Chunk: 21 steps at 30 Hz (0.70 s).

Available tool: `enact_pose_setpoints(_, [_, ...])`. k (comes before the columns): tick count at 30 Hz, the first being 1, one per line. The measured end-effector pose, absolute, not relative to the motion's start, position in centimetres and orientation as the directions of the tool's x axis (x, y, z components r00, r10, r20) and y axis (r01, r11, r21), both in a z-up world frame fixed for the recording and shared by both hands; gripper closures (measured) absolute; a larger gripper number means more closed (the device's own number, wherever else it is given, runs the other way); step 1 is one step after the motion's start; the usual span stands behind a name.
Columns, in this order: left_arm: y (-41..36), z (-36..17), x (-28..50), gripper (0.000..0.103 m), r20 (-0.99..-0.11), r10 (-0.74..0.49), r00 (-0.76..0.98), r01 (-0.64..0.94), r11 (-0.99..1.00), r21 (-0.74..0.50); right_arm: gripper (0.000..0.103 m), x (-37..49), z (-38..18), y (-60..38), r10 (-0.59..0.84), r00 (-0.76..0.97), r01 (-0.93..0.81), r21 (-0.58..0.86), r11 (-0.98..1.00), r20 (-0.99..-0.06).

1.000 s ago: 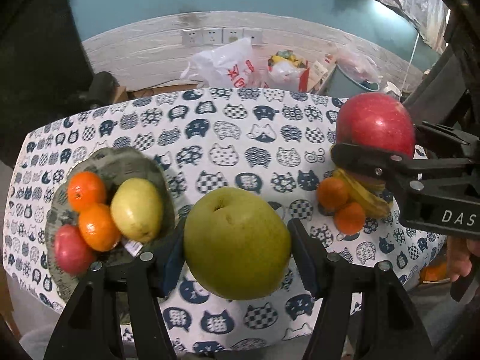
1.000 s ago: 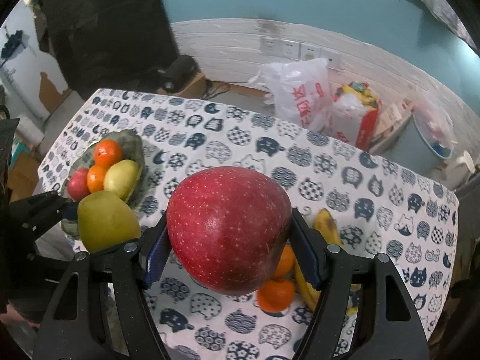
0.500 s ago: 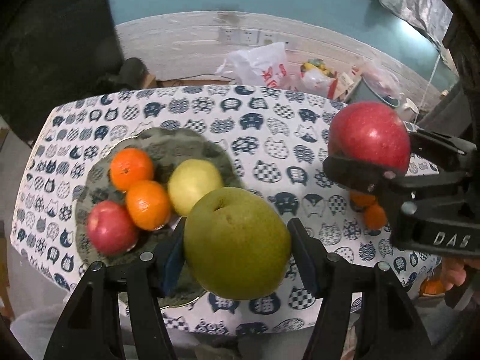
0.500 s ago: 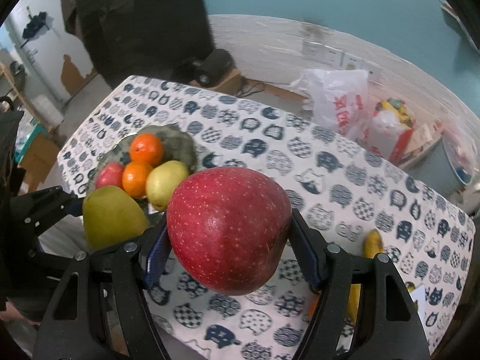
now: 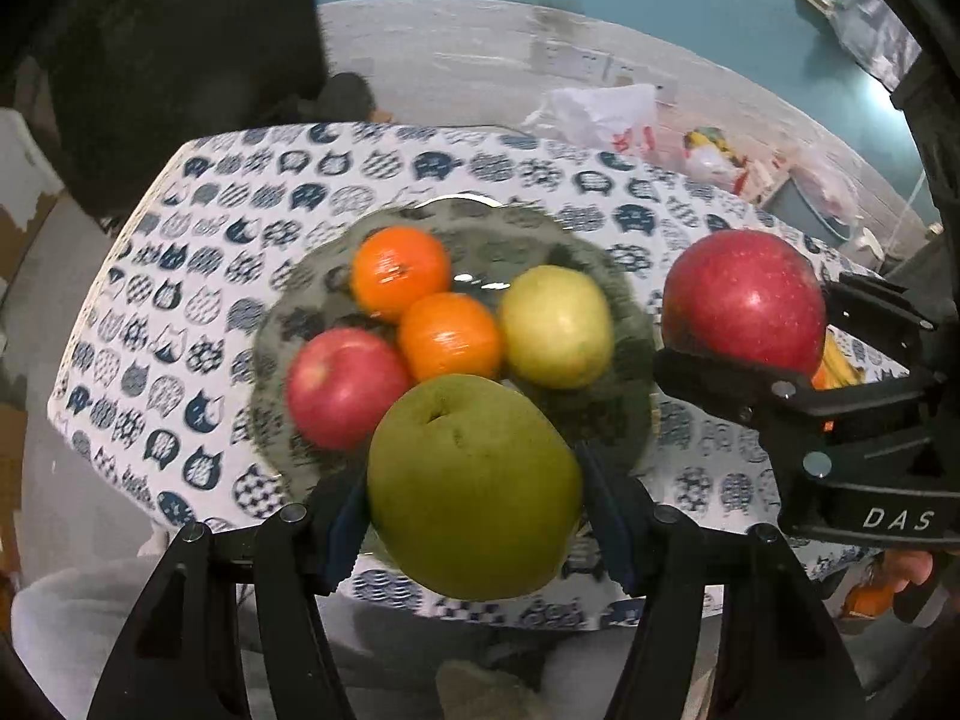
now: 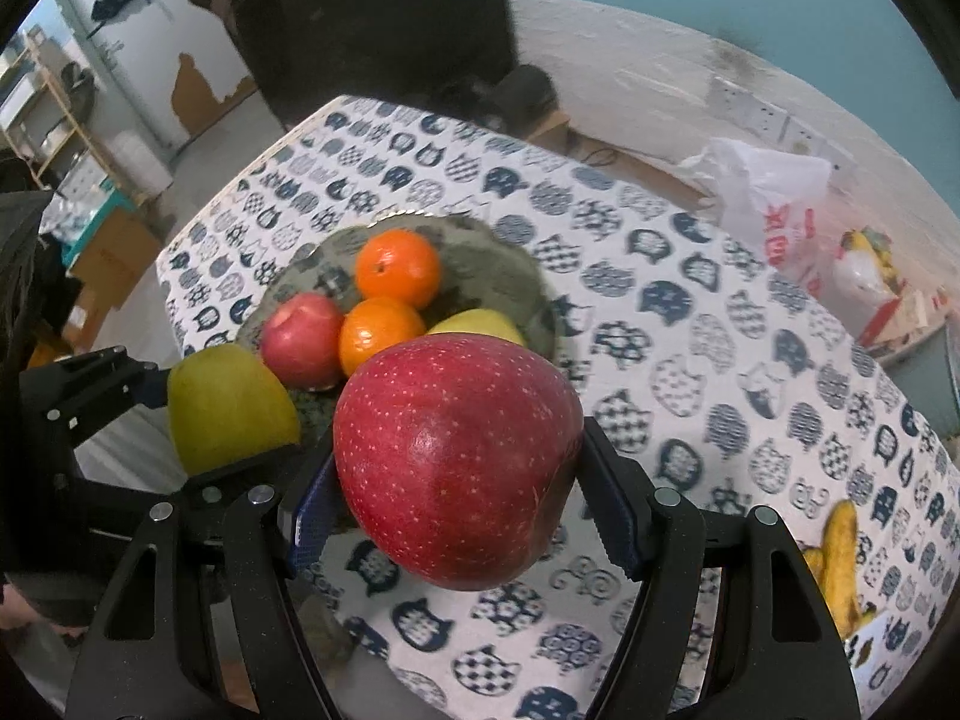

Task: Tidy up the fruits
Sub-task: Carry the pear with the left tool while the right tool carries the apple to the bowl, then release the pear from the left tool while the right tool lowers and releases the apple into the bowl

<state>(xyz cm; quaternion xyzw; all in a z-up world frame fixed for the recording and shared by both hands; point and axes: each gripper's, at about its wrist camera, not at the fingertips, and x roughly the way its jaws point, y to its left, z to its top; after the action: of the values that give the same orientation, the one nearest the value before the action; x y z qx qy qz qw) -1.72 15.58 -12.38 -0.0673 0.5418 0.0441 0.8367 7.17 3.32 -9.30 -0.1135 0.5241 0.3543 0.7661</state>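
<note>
My left gripper (image 5: 474, 501) is shut on a green pear (image 5: 474, 486), held above the near rim of a grey-green plate (image 5: 618, 414). The plate holds two oranges (image 5: 401, 281), a small red apple (image 5: 345, 387) and a yellow pear (image 5: 557, 327). My right gripper (image 6: 459, 489) is shut on a large red apple (image 6: 456, 468), held to the right of the plate; it also shows in the left wrist view (image 5: 744, 303). The green pear shows at the left of the right wrist view (image 6: 228, 408).
The table wears a white cloth with blue cat faces (image 6: 720, 312). Bananas (image 6: 840, 558) lie at its right end. White and clear plastic bags (image 6: 774, 198) sit on the floor behind the table, by a white wall with sockets.
Both grippers have moved left with their fruit. The plate now sits right in front of the left gripper, and the bananas and loose oranges have slid out to the right.
</note>
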Motion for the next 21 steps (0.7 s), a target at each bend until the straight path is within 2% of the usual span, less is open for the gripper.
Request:
enact_pose_setpoints(12, [18.5,-14.6,-2.2,0.037,-0.937,0.005,0.349,-0.177,0.982,-0.061,0.031,6.4,-11.6,7.1,0.408,0.128,-0.683,0.218,0.697,-0.904])
enact_pose_setpoints(21, [19.0,-15.3,-1.8,0.037,-0.939,-0.003,0.343,-0.178,0.982,-0.068,0.031,6.9,-13.3,7.3,0.419,0.06,-0.631,0.291,0.72,-0.906])
